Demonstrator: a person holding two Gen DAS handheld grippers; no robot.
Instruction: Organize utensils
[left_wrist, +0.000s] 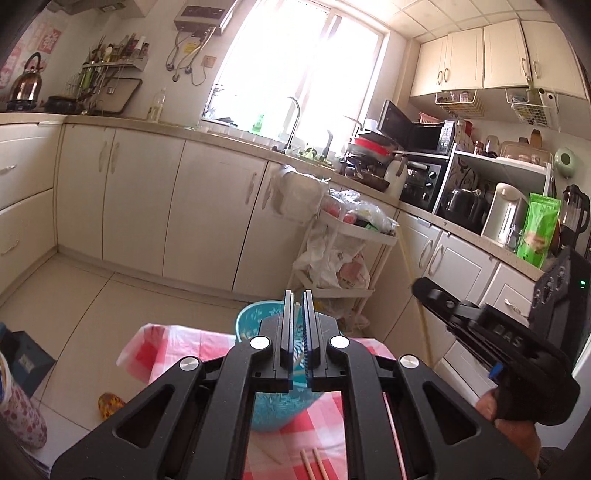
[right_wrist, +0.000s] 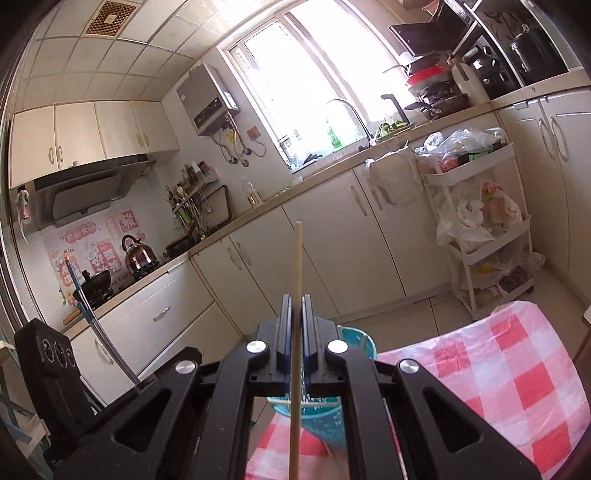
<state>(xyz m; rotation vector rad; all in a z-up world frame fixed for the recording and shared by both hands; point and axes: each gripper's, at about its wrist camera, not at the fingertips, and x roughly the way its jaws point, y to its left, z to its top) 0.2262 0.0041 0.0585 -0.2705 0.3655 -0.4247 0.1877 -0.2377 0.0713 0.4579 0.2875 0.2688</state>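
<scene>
Wooden chopstick (right_wrist: 297, 295) clamped upright in your right tongs (right_wrist: 296, 301); left tongs (left_wrist: 297, 299) pinch thin utensil, type unclear. Carry step. Next: lower both into teal cup (left_wrist: 255, 317) on checkered tabletop (right_wrist: 498, 369).

The chopstick (right_wrist: 297, 280) looks like pale, matt, smooth wood. The cup (left_wrist: 273, 410) is glossy turquoise plastic, standing on a shiny pink-checked plastic cloth (right_wrist: 509, 373). At ten o'clock, the kettle (right_wrist: 137, 254) is polished metal.
</scene>
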